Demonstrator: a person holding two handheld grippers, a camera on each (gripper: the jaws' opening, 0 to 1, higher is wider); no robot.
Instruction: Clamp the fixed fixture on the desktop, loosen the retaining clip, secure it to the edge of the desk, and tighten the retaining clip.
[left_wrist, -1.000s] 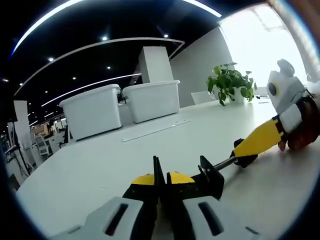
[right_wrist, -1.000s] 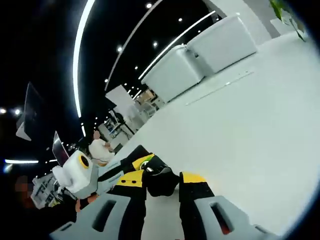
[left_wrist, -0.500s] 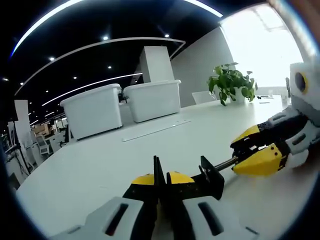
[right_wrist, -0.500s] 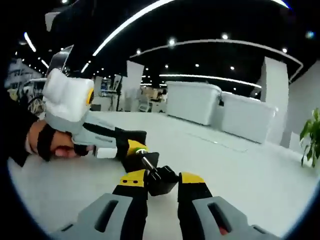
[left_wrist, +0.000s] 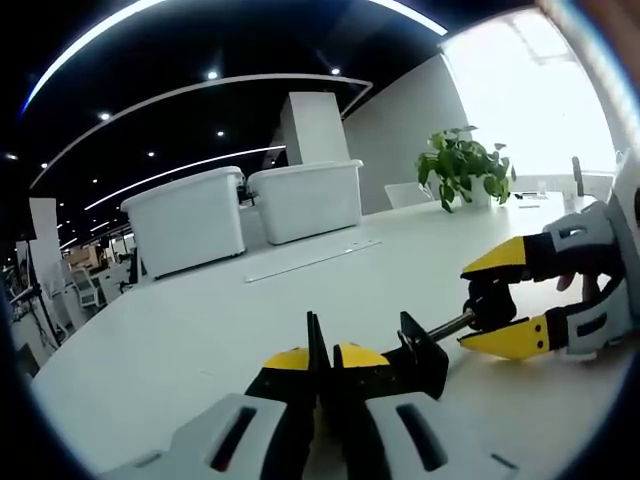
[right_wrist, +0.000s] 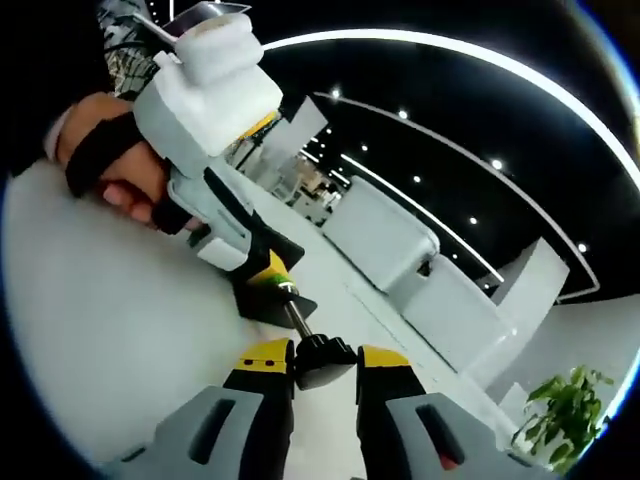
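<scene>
The black clamp fixture (left_wrist: 420, 352) lies low over the white desk (left_wrist: 180, 330). My left gripper (left_wrist: 320, 358) is shut on the fixture's thin upright frame. A metal screw (left_wrist: 452, 325) runs from the fixture to a black knob (left_wrist: 490, 300). My right gripper (left_wrist: 487, 300) comes in from the right with its yellow-tipped jaws above and below that knob. In the right gripper view the knob (right_wrist: 322, 360) sits pinched between my right gripper (right_wrist: 323, 358) jaws. Beyond it, the screw (right_wrist: 295, 315) leads to my left gripper (right_wrist: 268, 275), held by a gloved hand (right_wrist: 100, 165).
Two white storage bins (left_wrist: 185, 222) (left_wrist: 305, 200) stand at the back of the desk, with a long thin strip (left_wrist: 310, 262) lying in front of them. A potted plant (left_wrist: 458, 165) is at the far right near a bright window.
My right gripper has rolled around the screw's axis with the knob between its jaws, so its view has swung round. The left gripper and fixture have stayed still.
</scene>
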